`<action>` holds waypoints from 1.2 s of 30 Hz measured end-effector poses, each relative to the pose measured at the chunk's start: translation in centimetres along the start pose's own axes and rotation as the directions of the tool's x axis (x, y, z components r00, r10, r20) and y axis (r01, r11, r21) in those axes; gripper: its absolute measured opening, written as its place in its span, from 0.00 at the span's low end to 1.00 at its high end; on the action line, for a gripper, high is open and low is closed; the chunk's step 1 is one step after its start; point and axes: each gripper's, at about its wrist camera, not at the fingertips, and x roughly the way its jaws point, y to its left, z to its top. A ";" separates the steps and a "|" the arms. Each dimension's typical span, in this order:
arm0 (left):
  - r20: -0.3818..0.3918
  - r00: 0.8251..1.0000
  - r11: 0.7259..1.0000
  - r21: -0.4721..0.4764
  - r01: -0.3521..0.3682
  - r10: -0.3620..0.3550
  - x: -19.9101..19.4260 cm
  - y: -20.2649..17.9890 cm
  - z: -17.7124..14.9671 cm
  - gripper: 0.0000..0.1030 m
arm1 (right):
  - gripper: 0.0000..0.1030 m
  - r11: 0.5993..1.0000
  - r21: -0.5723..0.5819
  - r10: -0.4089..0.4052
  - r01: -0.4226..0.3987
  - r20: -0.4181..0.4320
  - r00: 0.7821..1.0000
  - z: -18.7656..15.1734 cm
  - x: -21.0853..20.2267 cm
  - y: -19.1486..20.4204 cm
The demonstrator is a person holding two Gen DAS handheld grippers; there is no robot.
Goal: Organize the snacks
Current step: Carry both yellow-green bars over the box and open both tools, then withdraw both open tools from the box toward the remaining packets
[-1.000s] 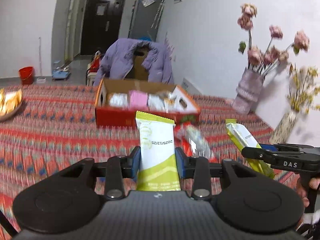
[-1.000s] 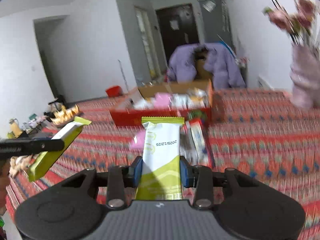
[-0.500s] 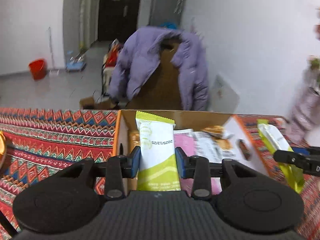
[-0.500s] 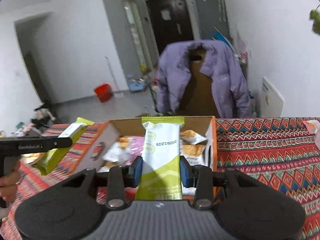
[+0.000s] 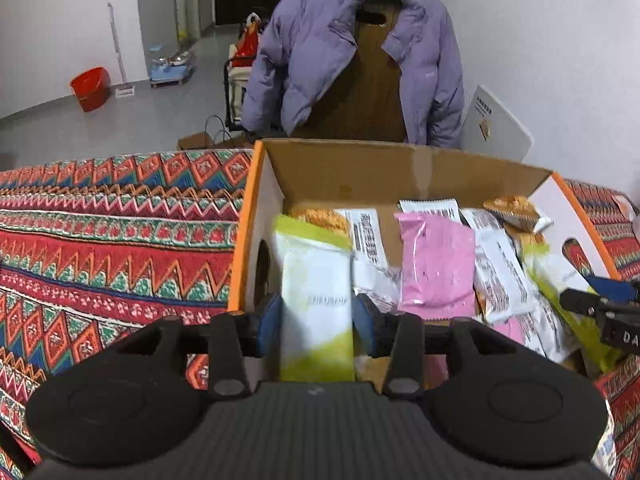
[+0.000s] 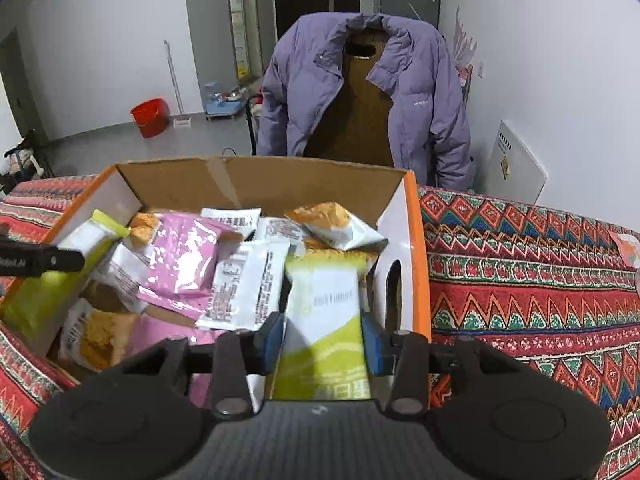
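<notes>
An open cardboard box with an orange rim holds several snack packets. My left gripper hangs over its left end. Its jaws are opening, and a blurred white and green packet sits loose between the blue pads, with a small gap on the right. My right gripper is above the box's right end, jaws also opening. Its own white and green packet leans forward between the pads. Each view shows the other gripper's tip and packet at its edge.
A pink packet, white packets and orange ones fill the box. The table wears a red patterned cloth. Behind the box a purple jacket hangs on a wooden chair. A red bucket stands on the floor, and a white board leans on the wall.
Both grippers travelled forward over the table to above the box and tipped downward. Their jaws widened, and both packets loosened and now tilt toward the box.
</notes>
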 end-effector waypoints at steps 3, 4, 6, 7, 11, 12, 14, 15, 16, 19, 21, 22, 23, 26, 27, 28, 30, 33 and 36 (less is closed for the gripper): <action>-0.019 0.999 1.000 0.002 0.031 -0.031 -0.4 0.0 0.0 0.57 | 0.59 1.000 -0.013 -0.003 0.003 -0.019 1.000 0.4 -0.1 0.2; -0.024 0.999 0.999 0.007 0.040 -0.040 -0.7 -0.1 0.0 0.61 | 0.64 1.000 -0.018 -0.001 0.000 -0.022 1.000 0.7 -0.4 0.4; -0.006 1.000 0.999 0.028 0.031 -0.031 -1.9 -0.5 0.0 0.72 | 0.70 1.000 -0.021 0.006 -0.007 -0.017 1.000 1.2 -1.4 0.4; 0.005 1.000 0.999 0.045 0.030 -0.030 -2.6 -0.7 -0.1 0.73 | 0.72 1.000 -0.021 0.009 -0.009 -0.010 1.000 1.4 -2.0 0.5; 0.017 0.998 0.996 0.077 0.055 -0.057 -5.8 -1.3 -0.2 0.82 | 0.81 1.000 -0.008 0.030 -0.030 0.023 0.999 2.3 -5.3 0.5; 0.022 0.998 0.995 0.084 0.056 -0.058 -6.7 -1.5 -0.3 0.83 | 0.86 0.999 0.004 0.038 -0.038 0.037 0.999 2.4 -6.3 0.5; 0.038 0.998 0.994 0.092 0.053 -0.057 -8.6 -1.8 -0.8 0.85 | 0.88 0.998 0.018 0.053 -0.054 0.052 0.997 2.4 -8.2 0.6; 0.048 0.997 0.994 0.099 0.053 -0.058 -9.6 -1.9 -1.1 0.86 | 0.88 0.998 0.020 0.062 -0.063 0.057 0.996 2.3 -9.2 0.6; 0.058 0.996 0.993 0.106 0.055 -0.061 -10.8 -2.1 -1.4 0.87 | 0.88 0.998 0.019 0.066 -0.068 0.061 0.996 2.0 -10.2 0.8; 0.087 0.994 0.991 0.123 0.059 -0.070 -14.4 -2.6 -2.9 0.95 | 0.89 0.998 0.002 0.068 -0.068 0.083 0.994 1.0 -13.4 1.3; 0.108 0.991 0.990 0.127 0.067 -0.081 -16.7 -2.8 -4.2 0.95 | 0.89 0.997 -0.001 0.081 -0.081 0.103 0.991 -0.3 -15.5 1.6; 0.119 0.989 0.989 0.128 0.070 -0.085 -17.9 -2.9 -5.0 0.95 | 0.89 0.996 -0.005 0.088 -0.088 0.106 0.990 -1.0 -16.5 1.7; 0.134 0.987 0.989 0.131 0.074 -0.091 -19.2 -3.0 -6.0 0.96 | 0.89 0.996 -0.012 0.093 -0.092 0.110 0.990 -1.6 -17.3 1.9; 0.191 0.978 0.989 0.136 0.060 -0.086 -22.5 -3.2 -9.0 0.97 | 0.89 0.995 -0.027 0.102 -0.099 0.141 0.985 -4.1 -20.2 2.3; 0.207 0.974 0.989 0.138 0.061 -0.089 -23.4 -3.2 -10.0 0.98 | 0.89 0.994 -0.034 0.109 -0.105 0.154 0.982 -4.9 -21.0 2.4; 0.225 0.970 0.988 0.139 0.064 -0.095 -24.3 -3.1 -11.2 0.99 | 0.89 0.992 -0.039 0.121 -0.116 0.167 0.978 -5.8 -21.9 2.5; 0.258 0.961 0.986 0.156 0.060 -0.099 -25.8 -3.1 -13.5 1.00 | 0.89 0.988 -0.051 0.156 -0.149 0.202 0.967 -8.0 -23.9 2.6; 0.323 0.944 0.983 0.181 0.002 -0.061 -27.8 -3.4 -17.5 1.00 | 0.89 0.983 -0.085 0.180 -0.163 0.257 0.949 -11.7 -26.8 3.2; 0.365 0.928 0.985 0.174 0.016 -0.079 -29.5 -3.6 -21.1 1.00 | 0.90 0.978 -0.113 0.201 -0.175 0.300 0.933 -15.5 -29.3 3.7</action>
